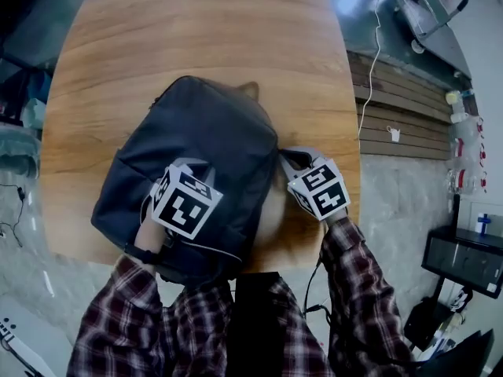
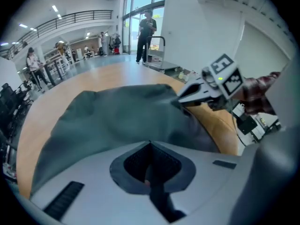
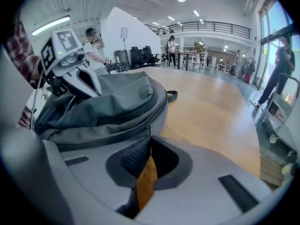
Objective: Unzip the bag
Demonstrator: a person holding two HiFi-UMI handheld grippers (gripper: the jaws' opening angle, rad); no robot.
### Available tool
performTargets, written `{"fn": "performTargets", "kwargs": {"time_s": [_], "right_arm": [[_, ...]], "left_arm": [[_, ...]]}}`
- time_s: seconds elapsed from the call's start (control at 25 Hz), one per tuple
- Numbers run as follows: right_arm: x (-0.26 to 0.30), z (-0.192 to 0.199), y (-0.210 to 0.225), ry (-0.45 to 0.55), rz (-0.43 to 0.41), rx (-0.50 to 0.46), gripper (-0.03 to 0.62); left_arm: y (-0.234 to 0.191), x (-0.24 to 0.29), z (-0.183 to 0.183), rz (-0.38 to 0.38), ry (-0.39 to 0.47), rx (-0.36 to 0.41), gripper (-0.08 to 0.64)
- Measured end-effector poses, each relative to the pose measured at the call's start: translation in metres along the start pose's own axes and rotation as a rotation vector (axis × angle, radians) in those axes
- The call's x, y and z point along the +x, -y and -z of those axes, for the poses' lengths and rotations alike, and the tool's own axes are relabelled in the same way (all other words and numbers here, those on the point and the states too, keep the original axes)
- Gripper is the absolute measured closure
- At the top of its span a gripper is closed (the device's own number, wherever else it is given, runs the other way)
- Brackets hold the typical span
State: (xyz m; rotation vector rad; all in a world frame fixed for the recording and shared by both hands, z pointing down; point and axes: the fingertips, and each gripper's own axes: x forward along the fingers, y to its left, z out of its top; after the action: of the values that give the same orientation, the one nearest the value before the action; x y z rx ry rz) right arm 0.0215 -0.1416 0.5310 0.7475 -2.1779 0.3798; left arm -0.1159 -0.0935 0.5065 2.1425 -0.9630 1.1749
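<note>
In the head view the bag [image 1: 196,144] is anchored on the table [image 1: 196,38] at 6 o'clock by the left gripper [image 1: 182,171]; in the left gripper view its 2 jaws are pinched on bag fabric; in the right gripper view the zipper pull [image 3: 149,128], at the bag's 3 o'clock edge, is clamped by the right gripper [image 3: 150,139], seemingly for drawing.

No legible text or numbers

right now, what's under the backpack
The backpack lies flat on the wooden table. Bare tabletop shows all around it; anything directly beneath the backpack is covered.
</note>
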Motion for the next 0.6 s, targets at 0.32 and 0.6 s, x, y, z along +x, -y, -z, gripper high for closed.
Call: {"fn": "performTargets", "kwargs": {"time_s": [0.32, 0.6], "right_arm": [[0.023, -0.029, 0.012, 0.008, -0.010, -0.004, 0.575], [0.010, -0.016, 0.001, 0.029, -0.005, 0.089, 0.577]], "left_arm": [[0.046, 0.012, 0.006, 0.069, -0.038, 0.047, 0.552], [0.037, 0.029, 0.006, 0.097, 0.011, -0.084, 0.552]]}}
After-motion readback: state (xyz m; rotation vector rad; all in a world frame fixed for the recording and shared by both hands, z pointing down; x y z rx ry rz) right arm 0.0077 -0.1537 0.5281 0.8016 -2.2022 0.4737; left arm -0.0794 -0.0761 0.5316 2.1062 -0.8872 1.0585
